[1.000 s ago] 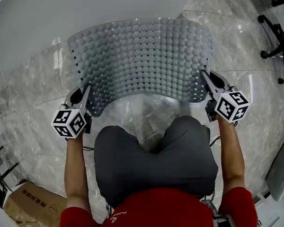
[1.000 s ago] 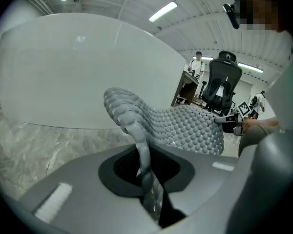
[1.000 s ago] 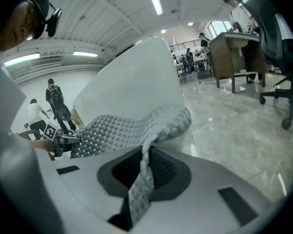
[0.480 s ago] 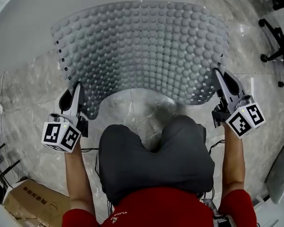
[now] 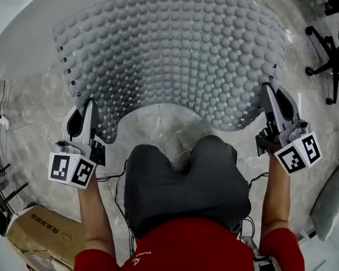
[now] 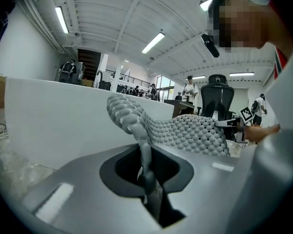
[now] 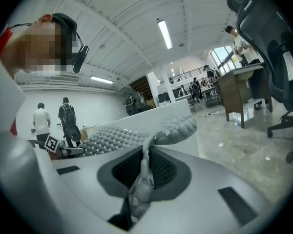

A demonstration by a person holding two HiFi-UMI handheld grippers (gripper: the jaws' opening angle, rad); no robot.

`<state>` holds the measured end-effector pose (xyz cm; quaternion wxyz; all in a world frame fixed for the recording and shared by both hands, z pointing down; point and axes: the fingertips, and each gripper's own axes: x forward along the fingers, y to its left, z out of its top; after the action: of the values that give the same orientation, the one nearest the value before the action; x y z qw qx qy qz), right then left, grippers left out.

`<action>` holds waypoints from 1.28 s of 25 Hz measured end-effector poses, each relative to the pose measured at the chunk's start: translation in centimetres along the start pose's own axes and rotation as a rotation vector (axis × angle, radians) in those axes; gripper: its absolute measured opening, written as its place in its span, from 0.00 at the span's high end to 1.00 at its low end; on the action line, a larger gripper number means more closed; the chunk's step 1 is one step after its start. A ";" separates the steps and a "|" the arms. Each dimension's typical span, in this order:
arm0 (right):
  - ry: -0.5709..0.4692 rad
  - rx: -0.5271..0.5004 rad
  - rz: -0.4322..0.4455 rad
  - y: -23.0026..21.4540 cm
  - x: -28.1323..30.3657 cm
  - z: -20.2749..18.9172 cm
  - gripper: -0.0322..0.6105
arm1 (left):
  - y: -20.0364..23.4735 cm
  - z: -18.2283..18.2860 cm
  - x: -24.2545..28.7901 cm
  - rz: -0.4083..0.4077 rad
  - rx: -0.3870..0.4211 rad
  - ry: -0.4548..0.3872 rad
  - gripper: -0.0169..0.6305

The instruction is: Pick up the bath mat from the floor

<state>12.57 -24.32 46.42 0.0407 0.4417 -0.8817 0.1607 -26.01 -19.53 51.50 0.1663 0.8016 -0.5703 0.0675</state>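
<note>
Head view: mat (image 5: 175, 55) spans the upper frame, long axis left to right, one lower corner clamped in left gripper (image 5: 91, 105), the other in right gripper (image 5: 268, 90), neither nearer.

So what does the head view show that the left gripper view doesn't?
Only the head view: the bath mat at full width, the person's grey trousers, a cardboard box. Only the left gripper view: the mat's edge pinched in the left gripper's shut jaws, ceiling lights, distant people. Both: the mat, the right gripper, the white wall.
</note>
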 end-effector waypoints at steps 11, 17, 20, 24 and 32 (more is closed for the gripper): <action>-0.068 0.077 -0.022 -2.4 0.4 -3.3 0.89 | -0.8 -1.6 1.6 -0.001 0.011 -0.013 0.91; -0.062 0.047 -0.037 -2.2 -0.3 -3.3 0.89 | -1.3 -3.5 2.2 -0.030 -0.035 -0.028 0.91; -0.076 0.084 -0.022 -2.7 -0.5 -4.4 0.89 | -1.5 -3.8 1.8 -0.010 -0.025 -0.021 0.91; -0.133 0.179 0.032 -3.2 1.7 -8.9 0.89 | 0.4 -5.0 1.2 0.045 0.034 -0.011 0.91; -0.132 0.103 0.015 -3.6 2.5 -8.9 0.89 | 1.7 -7.7 3.9 -0.007 -0.012 -0.052 0.91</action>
<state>13.25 -25.43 56.26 -0.0417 0.4465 -0.8762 0.1767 -25.69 -20.85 60.18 0.1566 0.8041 -0.5720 0.0426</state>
